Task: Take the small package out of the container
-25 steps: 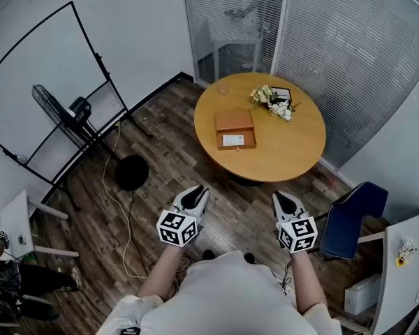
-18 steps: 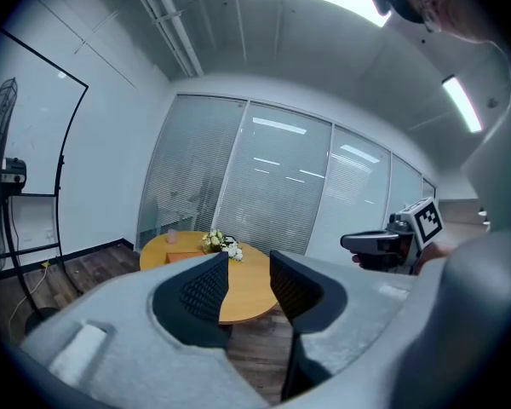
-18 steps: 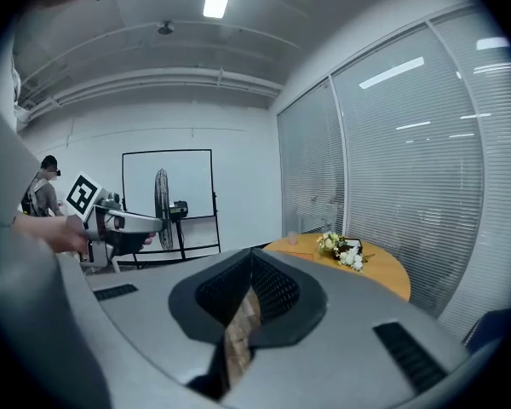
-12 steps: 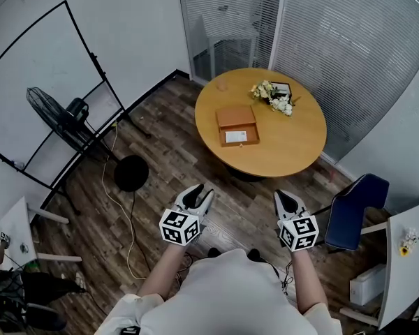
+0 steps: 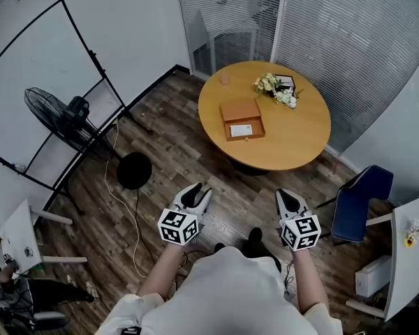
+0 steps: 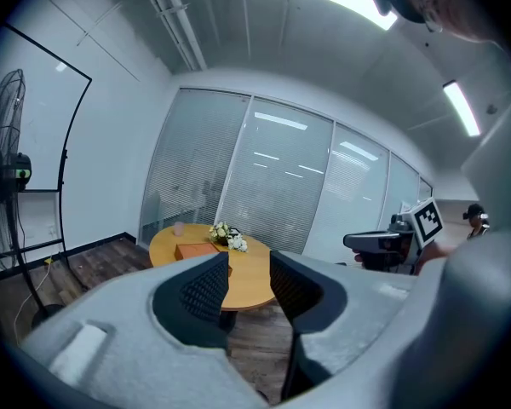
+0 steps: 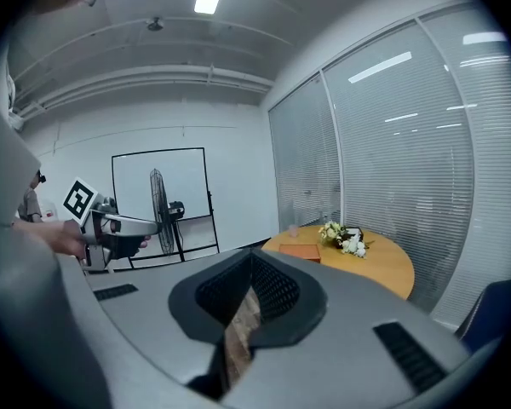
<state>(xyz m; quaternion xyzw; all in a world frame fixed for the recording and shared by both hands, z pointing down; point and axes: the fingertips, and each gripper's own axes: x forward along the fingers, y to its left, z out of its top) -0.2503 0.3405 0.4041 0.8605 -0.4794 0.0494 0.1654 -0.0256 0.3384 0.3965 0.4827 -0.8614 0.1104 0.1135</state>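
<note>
- Lying well ahead of both grippers: container (image 5: 240, 110) on table (image 5: 293, 149), small package (image 5: 241, 130) seemingly inside.
- Left gripper (image 5: 200, 191) jaws just opened, empty; right gripper (image 5: 285, 195) jaws together.
- Flowers (image 5: 275, 89) near container.

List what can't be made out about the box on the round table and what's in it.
- Head view: the white rectangle at the near half of the orange box is too small to tell package from label, or lying inside from printed on.
- Both gripper views: the orange box shows low and side-on, so its own wall hides any inside.
- Head view: the flowers partly cover the frame behind them; its content is too small.
</note>
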